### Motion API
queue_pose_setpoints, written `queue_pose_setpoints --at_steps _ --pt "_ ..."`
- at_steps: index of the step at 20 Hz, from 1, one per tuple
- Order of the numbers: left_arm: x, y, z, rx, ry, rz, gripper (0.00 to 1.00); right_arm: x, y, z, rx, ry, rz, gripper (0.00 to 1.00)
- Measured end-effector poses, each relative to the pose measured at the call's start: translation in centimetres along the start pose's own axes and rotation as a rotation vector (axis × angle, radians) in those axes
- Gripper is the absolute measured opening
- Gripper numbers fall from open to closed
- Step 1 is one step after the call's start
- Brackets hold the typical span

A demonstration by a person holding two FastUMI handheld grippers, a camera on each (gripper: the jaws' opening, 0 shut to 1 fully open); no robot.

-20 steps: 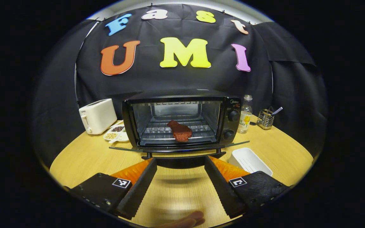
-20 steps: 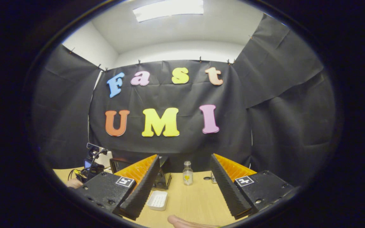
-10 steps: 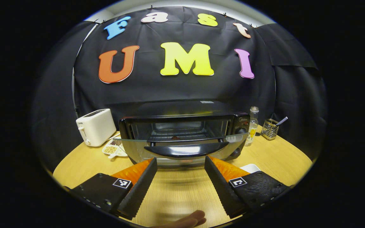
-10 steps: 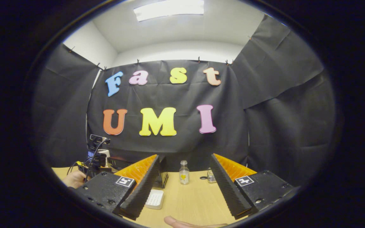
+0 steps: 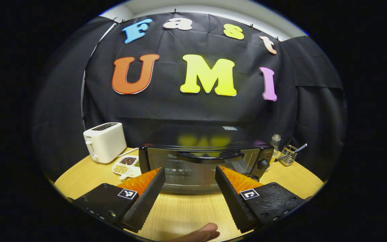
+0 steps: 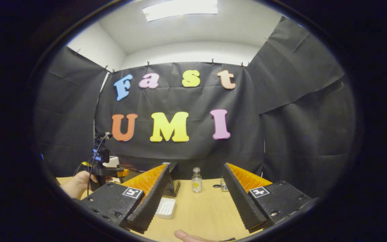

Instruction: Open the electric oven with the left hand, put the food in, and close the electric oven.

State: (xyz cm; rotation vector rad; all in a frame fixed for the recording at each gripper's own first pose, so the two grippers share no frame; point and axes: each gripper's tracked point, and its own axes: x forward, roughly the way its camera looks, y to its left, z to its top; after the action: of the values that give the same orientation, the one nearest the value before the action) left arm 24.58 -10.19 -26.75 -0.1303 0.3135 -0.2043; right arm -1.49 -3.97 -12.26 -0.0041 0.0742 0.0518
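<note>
You see a black oven (image 5: 202, 164) with a dark glass door on a pale wood-grain table (image 5: 183, 211). Beside it stand a white toaster (image 5: 105, 142) and a white dish (image 5: 126, 166) of brown and tan grains.

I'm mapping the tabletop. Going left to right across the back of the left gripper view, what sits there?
toaster → divided snack dish → electric oven → glass bottle → wire utensil holder

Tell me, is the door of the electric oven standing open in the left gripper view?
No, the electric oven has its glass door upright against the front, with the handle at the top edge.
</note>
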Motion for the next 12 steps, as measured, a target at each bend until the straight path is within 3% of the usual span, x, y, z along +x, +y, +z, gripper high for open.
queue_pose_setpoints --at_steps 5,6,7,12 --pt "-4.9 1.0 3.6 -0.020 -0.059 0.001 0.95 -1.5 -0.2 0.6 -0.007 0.003 -0.022 0.96" --pt "-6.1 0.9 4.7 -0.027 -0.078 -0.008 0.95 -1.8 -0.1 0.7 -0.004 0.004 -0.023 1.00" --pt "-7.4 1.1 5.8 -0.026 -0.100 -0.008 0.95 -2.1 -0.2 0.8 0.000 0.004 -0.027 0.96" --pt "-14.9 1.4 8.8 0.043 -0.131 0.047 0.94 -2.8 -0.5 2.2 0.032 -0.002 -0.057 1.00"
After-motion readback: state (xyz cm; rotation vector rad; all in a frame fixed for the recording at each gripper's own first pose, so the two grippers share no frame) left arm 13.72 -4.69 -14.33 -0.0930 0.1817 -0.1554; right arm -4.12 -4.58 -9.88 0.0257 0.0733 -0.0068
